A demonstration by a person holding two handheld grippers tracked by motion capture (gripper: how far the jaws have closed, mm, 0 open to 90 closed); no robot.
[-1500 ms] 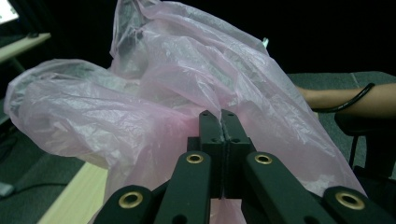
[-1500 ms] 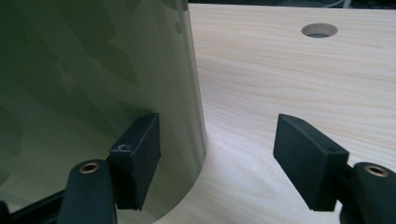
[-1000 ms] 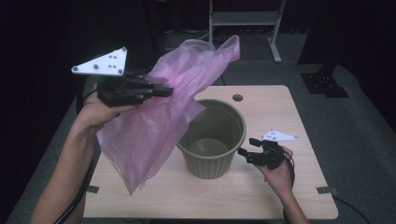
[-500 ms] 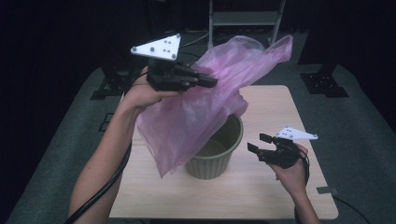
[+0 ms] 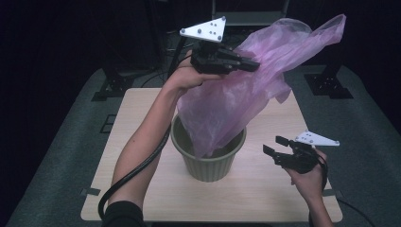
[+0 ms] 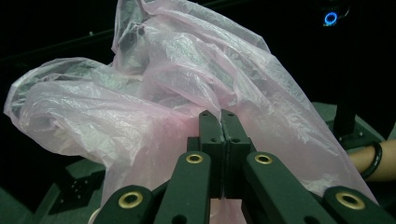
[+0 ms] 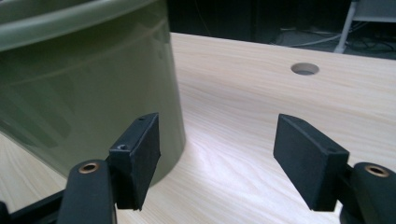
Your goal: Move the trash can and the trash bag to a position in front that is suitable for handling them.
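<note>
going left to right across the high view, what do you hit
left forearm → green bin → right tool → its grey plate. The left tool and pink bag hang above, overlapping the bin, so they are left out.

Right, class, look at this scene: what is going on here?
A person works at a wooden table with a gripper in each hand. The left gripper is shut on a thin pink plastic bag, held up so its lower end hangs into a green bin. The right gripper waits open beside the bin, holding nothing.
</note>
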